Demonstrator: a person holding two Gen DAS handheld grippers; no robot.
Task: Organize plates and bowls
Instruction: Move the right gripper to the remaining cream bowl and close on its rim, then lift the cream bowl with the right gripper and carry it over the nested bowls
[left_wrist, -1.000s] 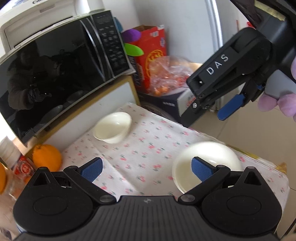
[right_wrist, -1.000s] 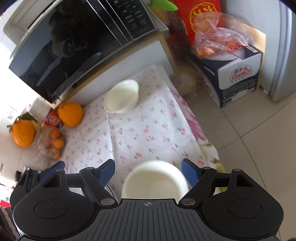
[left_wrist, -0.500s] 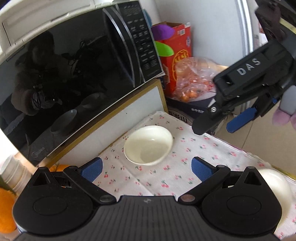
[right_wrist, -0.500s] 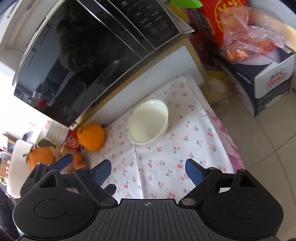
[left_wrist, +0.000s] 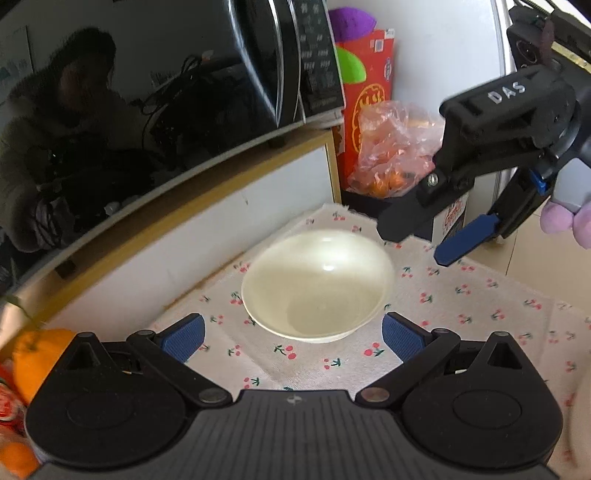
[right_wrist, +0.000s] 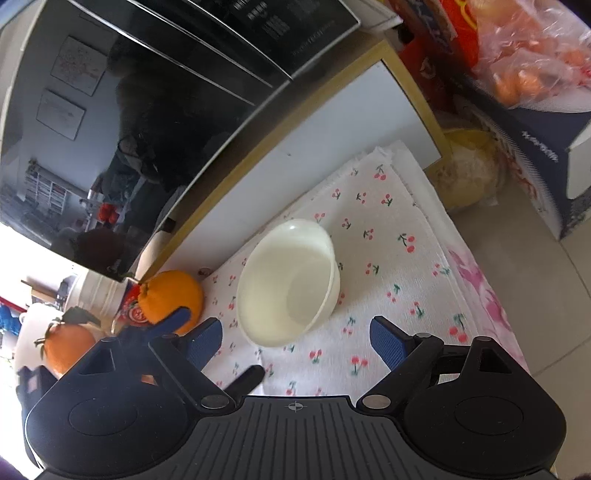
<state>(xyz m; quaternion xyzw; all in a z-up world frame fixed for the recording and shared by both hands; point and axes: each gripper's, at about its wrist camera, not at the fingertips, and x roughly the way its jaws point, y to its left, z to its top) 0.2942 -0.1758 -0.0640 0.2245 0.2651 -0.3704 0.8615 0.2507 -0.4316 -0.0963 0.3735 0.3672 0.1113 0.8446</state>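
In the left wrist view, an empty cream bowl (left_wrist: 318, 283) is seen upright on the cherry-print cloth (left_wrist: 476, 291) beside the microwave (left_wrist: 155, 92), just ahead of the left gripper (left_wrist: 292, 336), whose jaws are spread with nothing pinched. In the right wrist view, the same bowl (right_wrist: 289, 282) is framed just ahead of the right gripper (right_wrist: 295, 341), likewise spread and empty, while oranges are held in a plastic bag (right_wrist: 535, 62) to the far right.

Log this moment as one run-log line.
left gripper: open, empty | right gripper: open, empty | cream bowl: upright on cherry-print cloth, ungripped, beside microwave | step: approaching bowl
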